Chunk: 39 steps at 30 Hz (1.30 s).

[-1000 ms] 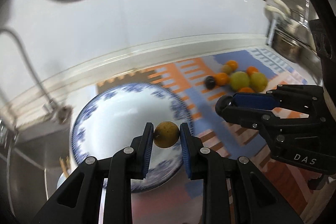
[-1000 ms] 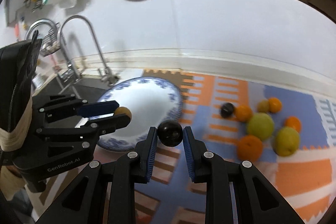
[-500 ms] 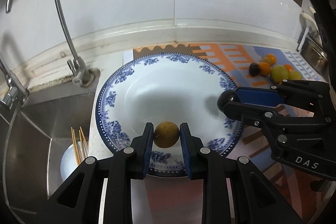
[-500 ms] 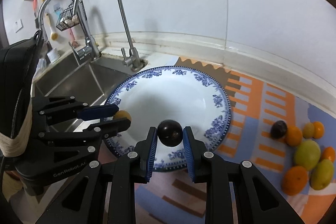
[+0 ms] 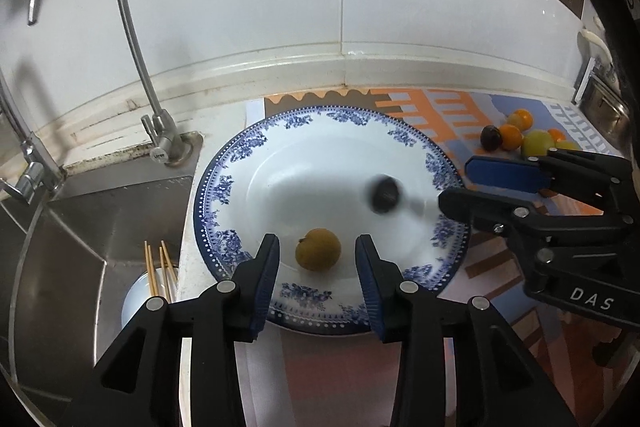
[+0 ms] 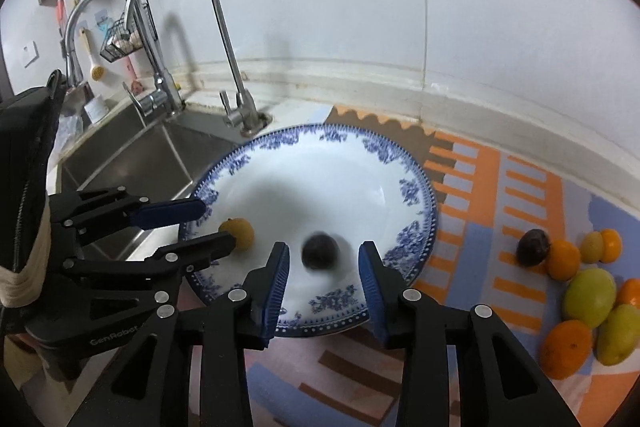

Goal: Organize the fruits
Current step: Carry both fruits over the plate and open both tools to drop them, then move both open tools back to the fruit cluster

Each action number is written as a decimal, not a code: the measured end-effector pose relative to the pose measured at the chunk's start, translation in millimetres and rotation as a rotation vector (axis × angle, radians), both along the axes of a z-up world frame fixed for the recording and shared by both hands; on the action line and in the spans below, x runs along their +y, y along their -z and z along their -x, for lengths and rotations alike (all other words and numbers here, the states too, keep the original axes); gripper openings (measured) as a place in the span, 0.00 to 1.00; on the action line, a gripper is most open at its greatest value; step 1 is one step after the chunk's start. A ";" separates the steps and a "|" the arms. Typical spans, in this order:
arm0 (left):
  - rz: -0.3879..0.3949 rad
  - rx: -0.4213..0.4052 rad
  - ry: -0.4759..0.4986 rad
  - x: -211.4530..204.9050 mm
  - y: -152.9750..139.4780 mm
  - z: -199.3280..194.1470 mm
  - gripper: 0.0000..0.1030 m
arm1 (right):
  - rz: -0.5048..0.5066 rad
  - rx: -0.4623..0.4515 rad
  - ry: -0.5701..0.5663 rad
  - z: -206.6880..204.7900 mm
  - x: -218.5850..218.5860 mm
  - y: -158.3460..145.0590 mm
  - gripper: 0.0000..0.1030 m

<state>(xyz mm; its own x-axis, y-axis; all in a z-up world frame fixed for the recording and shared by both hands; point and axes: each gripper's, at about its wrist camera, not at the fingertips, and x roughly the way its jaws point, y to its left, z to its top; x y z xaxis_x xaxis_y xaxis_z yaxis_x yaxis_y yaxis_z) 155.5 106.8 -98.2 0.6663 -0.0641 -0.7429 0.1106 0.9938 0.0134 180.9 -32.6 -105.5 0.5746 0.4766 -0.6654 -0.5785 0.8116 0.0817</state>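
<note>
A blue-and-white plate (image 5: 400,135) (image 6: 416,195) lies on the counter beside the sink. A small yellow-brown fruit (image 5: 318,249) (image 6: 239,233) rests on its near part, between the open fingers of my left gripper (image 5: 318,251) (image 6: 204,223). A dark plum (image 5: 384,194) (image 6: 319,251), blurred by motion, sits on the plate between the open fingers of my right gripper (image 6: 323,259) (image 5: 456,183). Neither gripper touches its fruit. A pile of oranges and green-yellow fruits (image 6: 588,299) (image 5: 524,139) with another dark plum (image 6: 532,248) lies on the mat to the right.
A steel sink (image 5: 80,247) (image 6: 132,155) with curved taps (image 5: 132,27) (image 6: 224,39) lies left of the plate. A cup with chopsticks (image 5: 154,275) stands in the sink. The white tiled wall runs behind. An orange-and-blue patterned mat (image 6: 500,195) covers the counter.
Both grippers have opened and let go of their fruits onto the plate. The dark plum is still moving. Both grippers also came lower and closer over the plate.
</note>
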 end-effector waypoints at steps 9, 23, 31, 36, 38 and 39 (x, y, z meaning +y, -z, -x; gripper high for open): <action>0.009 -0.131 -0.005 -28.2 -43.1 30.1 0.58 | -0.040 -0.087 0.058 33.2 -37.6 -35.0 0.42; 0.001 -0.300 0.034 -98.9 -87.7 52.9 0.91 | -0.055 -0.233 0.272 74.9 -126.4 -81.4 0.70; -0.014 -0.363 0.117 -146.2 -89.1 56.6 0.99 | -0.044 -0.265 0.366 82.3 -180.2 -87.1 0.73; -0.023 -0.373 0.153 -166.8 -83.0 52.4 1.00 | -0.017 -0.265 0.397 78.7 -201.2 -81.3 0.73; -0.029 -0.374 0.166 -174.3 -78.9 49.6 1.00 | -0.005 -0.264 0.401 76.2 -208.0 -77.5 0.73; -0.030 -0.370 0.169 -177.0 -77.1 47.6 1.00 | -0.001 -0.264 0.403 75.2 -210.0 -76.2 0.73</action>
